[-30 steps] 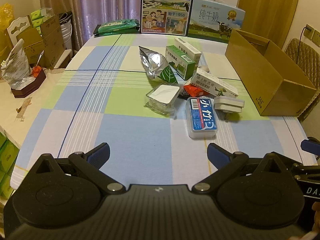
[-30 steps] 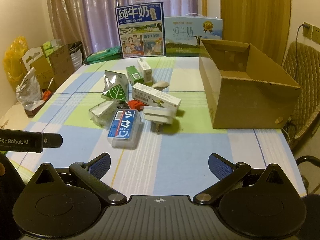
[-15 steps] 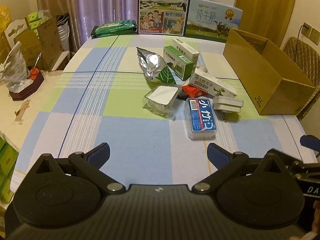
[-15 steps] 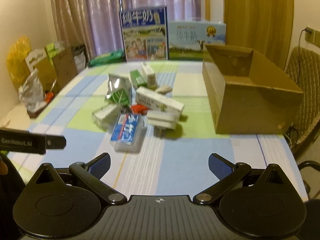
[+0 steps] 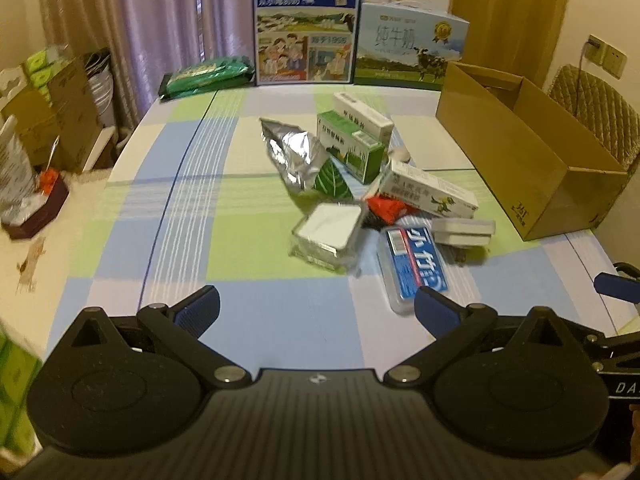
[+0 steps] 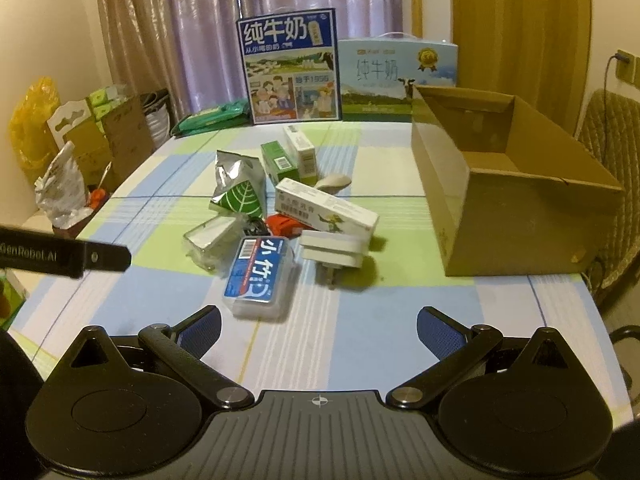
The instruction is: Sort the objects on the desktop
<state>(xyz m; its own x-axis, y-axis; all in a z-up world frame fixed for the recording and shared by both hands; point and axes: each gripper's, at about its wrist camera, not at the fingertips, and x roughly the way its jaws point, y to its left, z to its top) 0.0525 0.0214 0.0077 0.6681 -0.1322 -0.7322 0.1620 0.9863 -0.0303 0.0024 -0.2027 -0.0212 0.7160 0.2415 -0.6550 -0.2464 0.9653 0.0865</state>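
Note:
A heap of small items lies mid-table: a blue-labelled clear case (image 5: 416, 266) (image 6: 260, 274), a white plug adapter (image 5: 464, 232) (image 6: 334, 250), a long white box (image 5: 430, 194) (image 6: 326, 208), a foil bag (image 5: 300, 158) (image 6: 238, 188), a wrapped white block (image 5: 326, 236) (image 6: 212, 238), a green box (image 5: 350, 146) (image 6: 278, 162) and a red item (image 5: 386, 208) (image 6: 282, 226). An open cardboard box (image 5: 524, 148) (image 6: 508, 188) stands to the right. My left gripper (image 5: 316, 308) is open, just short of the case. My right gripper (image 6: 318, 326) is open, nothing between its fingers.
Two milk cartons (image 5: 306, 26) (image 6: 290, 68) and a green packet (image 5: 208, 74) stand at the table's far edge. Left of the table are cardboard boxes (image 6: 120, 136) and a crumpled bag (image 5: 16, 184). A chair (image 6: 616, 152) sits behind the cardboard box. The left gripper's body (image 6: 60, 258) shows at the right view's left edge.
Both grippers have moved forward toward the heap, which now looks nearer in both views. Their jaws stay open. Nothing on the table has moved.

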